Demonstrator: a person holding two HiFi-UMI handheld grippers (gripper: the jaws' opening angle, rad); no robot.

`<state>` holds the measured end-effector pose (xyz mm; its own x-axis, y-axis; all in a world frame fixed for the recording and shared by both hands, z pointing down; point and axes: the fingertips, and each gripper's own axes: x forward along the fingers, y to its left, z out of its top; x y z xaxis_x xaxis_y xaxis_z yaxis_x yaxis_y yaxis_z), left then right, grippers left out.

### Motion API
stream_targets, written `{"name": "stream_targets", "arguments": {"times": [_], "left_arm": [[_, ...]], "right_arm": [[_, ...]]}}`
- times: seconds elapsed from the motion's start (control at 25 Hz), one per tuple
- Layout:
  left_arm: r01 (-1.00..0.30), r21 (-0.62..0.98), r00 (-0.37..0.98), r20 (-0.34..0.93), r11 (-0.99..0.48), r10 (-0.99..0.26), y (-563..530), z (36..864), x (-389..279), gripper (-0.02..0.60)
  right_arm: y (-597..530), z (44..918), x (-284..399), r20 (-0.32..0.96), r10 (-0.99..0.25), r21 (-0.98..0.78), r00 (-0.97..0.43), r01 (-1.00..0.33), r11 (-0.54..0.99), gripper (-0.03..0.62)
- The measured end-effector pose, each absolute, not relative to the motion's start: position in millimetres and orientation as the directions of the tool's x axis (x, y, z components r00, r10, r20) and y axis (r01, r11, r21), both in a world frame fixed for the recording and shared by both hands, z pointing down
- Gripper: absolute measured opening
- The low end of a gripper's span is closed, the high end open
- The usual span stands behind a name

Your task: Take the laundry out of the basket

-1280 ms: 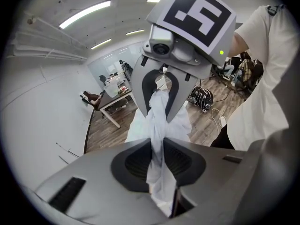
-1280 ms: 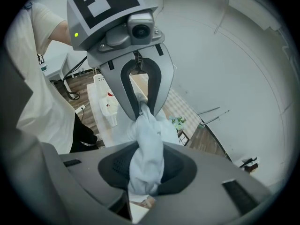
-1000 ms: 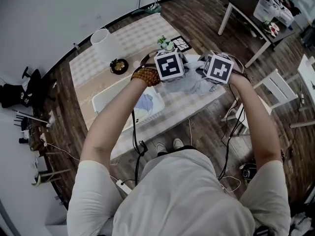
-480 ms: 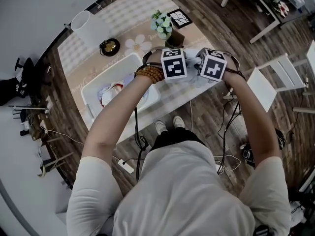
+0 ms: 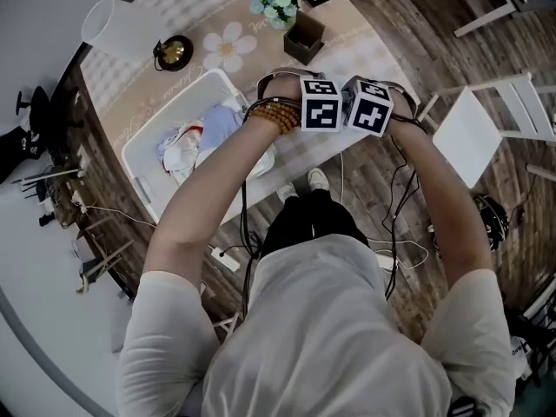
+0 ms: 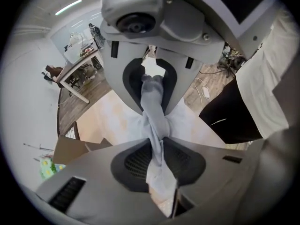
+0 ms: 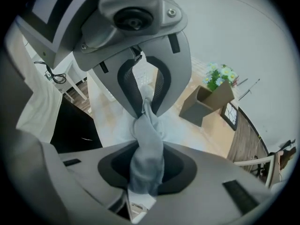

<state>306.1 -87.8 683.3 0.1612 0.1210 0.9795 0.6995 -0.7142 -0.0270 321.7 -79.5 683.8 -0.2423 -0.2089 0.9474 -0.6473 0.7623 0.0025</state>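
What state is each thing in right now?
left gripper, shut on cloth.
right gripper, shut on cloth.
cloth, grey, bunched, pinched by both grippers.
basket, upright, holding laundry.
laundry, crumpled in basket.

I look down on a dark plank floor (image 5: 408, 33) with a bench (image 5: 139, 94) set on it under a pale checked cloth printed with a daisy. A white wall (image 5: 43, 7) runs along the bench's far side. A white chair (image 5: 473, 129) stands near the bench's right end, and cables (image 5: 401, 250) trail over the boards beside it. In the left gripper view I make out a ceiling strip light (image 6: 67, 7) and a second table (image 6: 77, 69) well apart.
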Motion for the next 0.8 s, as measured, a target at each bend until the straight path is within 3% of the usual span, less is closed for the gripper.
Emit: {"name": "stream_targets", "arguments": {"times": [0.36,0.52,0.8], "left_arm": [[0.698,0.021,0.109,0.985,-0.715,0.135,-81.2,729.9,297.3,0.111],[0.679,-0.007,0.134,0.984,-0.734,0.114,-82.5,727.0,297.9,0.160],[0.666,-0.063,0.177,0.981,-0.744,0.076,-88.9,700.4,302.1,0.176]], "right_arm": [[-70.9,730.4,314.9,0.940,-0.185,-0.053,-0.285,-0.661,0.749,0.121],[-71.4,726.2,316.4,0.938,-0.198,-0.045,-0.284,-0.667,0.744,0.179],[-75.7,699.1,320.6,0.942,-0.193,-0.039,-0.276,-0.658,0.752,0.212]]}}
